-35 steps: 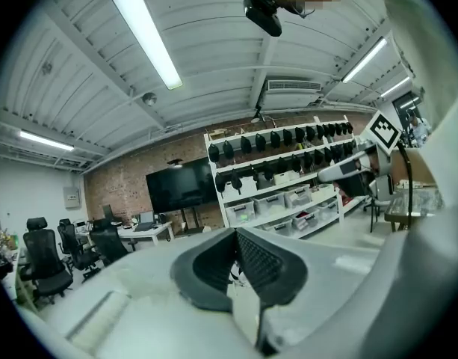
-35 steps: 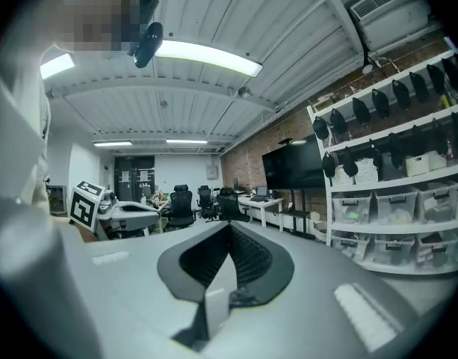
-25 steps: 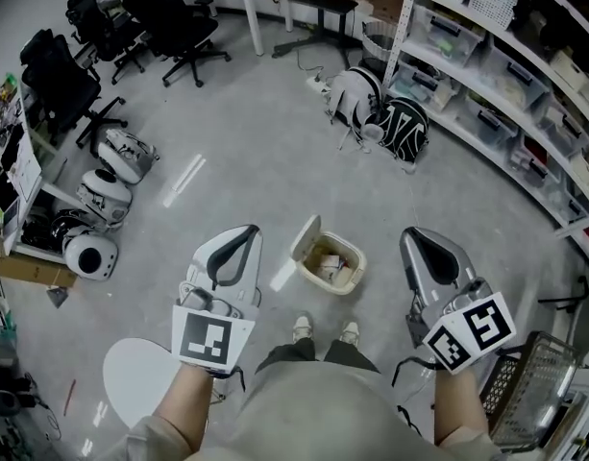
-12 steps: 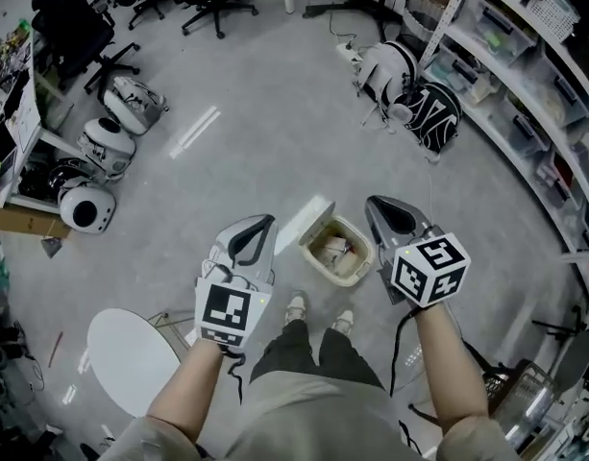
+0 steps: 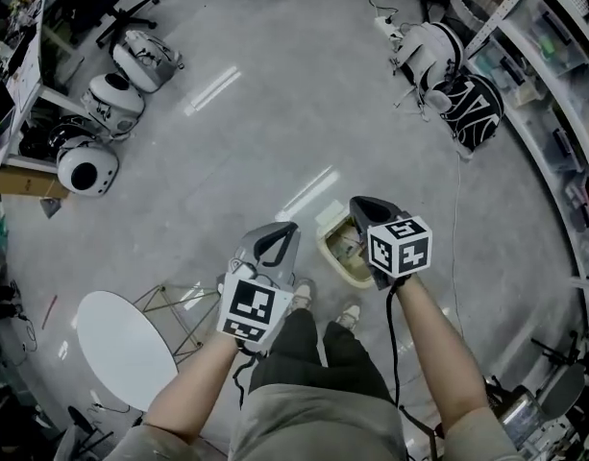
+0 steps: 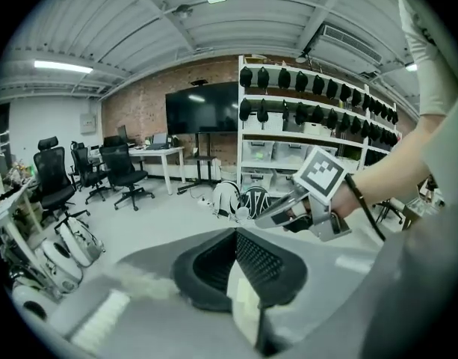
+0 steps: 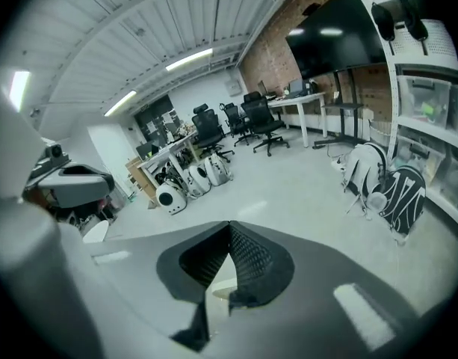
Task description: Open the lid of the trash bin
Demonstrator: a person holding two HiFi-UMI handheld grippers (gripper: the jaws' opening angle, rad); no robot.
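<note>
— What had changed over that last second?

— The person had stepped up to the trash bin [image 5: 344, 275]. A second before, it sat ahead of the shoes [image 5: 300, 296], in the gap between the two tools. Now it lay just past the toes. The right gripper [image 5: 359, 206] had swung inward until it overlapped the bin's right half from above. The left gripper [image 5: 281, 242] had drawn in too, just beside the bin's left edge.

— Was either one holding anything?

— No. On both, the fingers [image 6: 262, 264] were pressed tip to tip with nothing between them. Only the floor [image 5: 275, 113] and the room showed beyond.

— And the lid?

— Earlier it stood raised on the bin's left side. At this moment the mouth was uncovered and litter [image 5: 344, 248] showed inside. So I judged the lid already up, though the flap itself was hard to pick out beside the right gripper. The task looked done, or nearly so, rather than about to start.

— What was the bin like?

— Small, cream and rounded-rectangular, smooth plastic by the look. It seemed light enough to skid on that glossy grey concrete if pushed sideways. The fingers were dark with a meshed face. The gripper bodies were pale grey, each carrying a cube [image 5: 400, 245] with square black-and-white markers.
</note>
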